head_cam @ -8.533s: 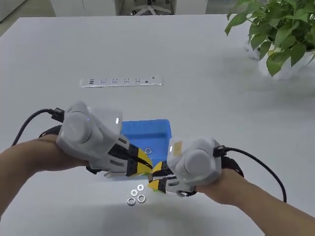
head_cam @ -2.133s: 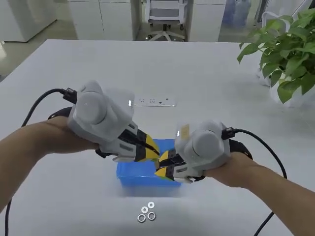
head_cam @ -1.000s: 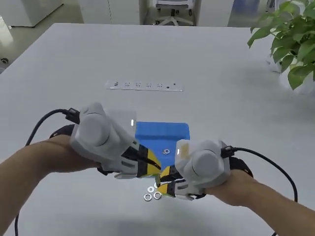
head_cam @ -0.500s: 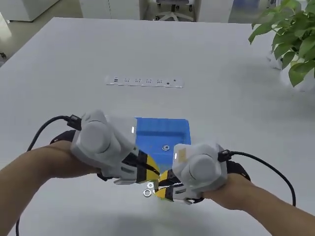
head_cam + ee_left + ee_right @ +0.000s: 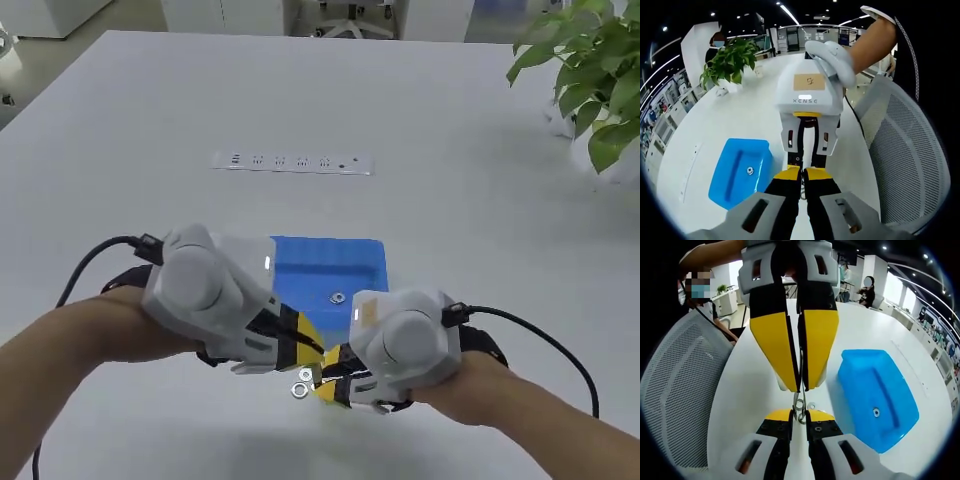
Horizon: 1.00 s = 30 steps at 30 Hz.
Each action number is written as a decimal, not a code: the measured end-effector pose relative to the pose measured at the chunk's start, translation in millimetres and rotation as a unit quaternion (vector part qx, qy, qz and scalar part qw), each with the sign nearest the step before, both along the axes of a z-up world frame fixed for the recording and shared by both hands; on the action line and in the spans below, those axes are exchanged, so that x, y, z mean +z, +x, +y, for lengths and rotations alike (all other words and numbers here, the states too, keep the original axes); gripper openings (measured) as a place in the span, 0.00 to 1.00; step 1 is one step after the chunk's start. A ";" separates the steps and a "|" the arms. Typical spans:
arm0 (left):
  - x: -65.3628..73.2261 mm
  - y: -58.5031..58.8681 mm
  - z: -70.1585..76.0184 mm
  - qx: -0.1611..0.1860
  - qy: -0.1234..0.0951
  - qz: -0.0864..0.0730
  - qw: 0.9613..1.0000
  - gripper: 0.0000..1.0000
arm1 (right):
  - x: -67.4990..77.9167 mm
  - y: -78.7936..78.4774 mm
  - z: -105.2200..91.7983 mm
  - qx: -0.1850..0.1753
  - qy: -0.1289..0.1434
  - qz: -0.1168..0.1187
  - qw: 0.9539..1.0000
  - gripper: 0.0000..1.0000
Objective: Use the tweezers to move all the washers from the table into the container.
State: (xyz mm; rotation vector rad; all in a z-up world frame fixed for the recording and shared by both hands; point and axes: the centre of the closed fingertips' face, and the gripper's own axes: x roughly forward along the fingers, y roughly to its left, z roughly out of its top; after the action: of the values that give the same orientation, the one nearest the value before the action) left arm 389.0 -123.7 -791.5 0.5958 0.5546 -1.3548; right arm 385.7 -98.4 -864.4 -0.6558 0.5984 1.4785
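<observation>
In the head view my left gripper (image 5: 303, 347) and right gripper (image 5: 327, 375) meet tip to tip just in front of the blue container (image 5: 300, 258). Both are shut on the thin metal tweezers (image 5: 799, 407), which run between the two sets of yellow jaws. The tweezer tips sit low over the loose washers (image 5: 299, 390) on the white table. One washer (image 5: 338, 298) lies inside the container (image 5: 860, 375). In the left gripper view my left gripper (image 5: 802, 173) faces the right gripper's white body. The right gripper (image 5: 800, 416) sits under the left one's big yellow fingers (image 5: 774, 347).
A white power strip (image 5: 290, 163) lies beyond the container. A potted plant (image 5: 590, 70) stands at the far right. A mesh office chair (image 5: 900, 150) is close behind at the table's near edge. Cables trail from both grippers.
About two seconds ago both grippers hovered together above the container; they have since come down and toward me to the washers in front of it. Over the last half second they barely moved.
</observation>
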 end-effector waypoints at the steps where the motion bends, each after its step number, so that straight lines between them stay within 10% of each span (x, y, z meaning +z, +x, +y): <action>1: -0.2 0.1 0.0 0.001 0.000 0.001 1.000 0.06 | 0.1 0.0 0.0 0.000 0.000 0.001 1.000 0.12; 30: 11.1 -2.7 -1.5 -0.004 -0.005 -0.001 1.000 0.06 | 13.4 -1.3 -2.3 0.009 -0.001 -0.008 1.000 0.10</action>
State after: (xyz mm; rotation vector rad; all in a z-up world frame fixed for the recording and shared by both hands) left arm 386.2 -125.2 -780.4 0.5919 0.5430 -1.3638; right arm 384.4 -100.7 -851.1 -0.6755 0.5821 1.4876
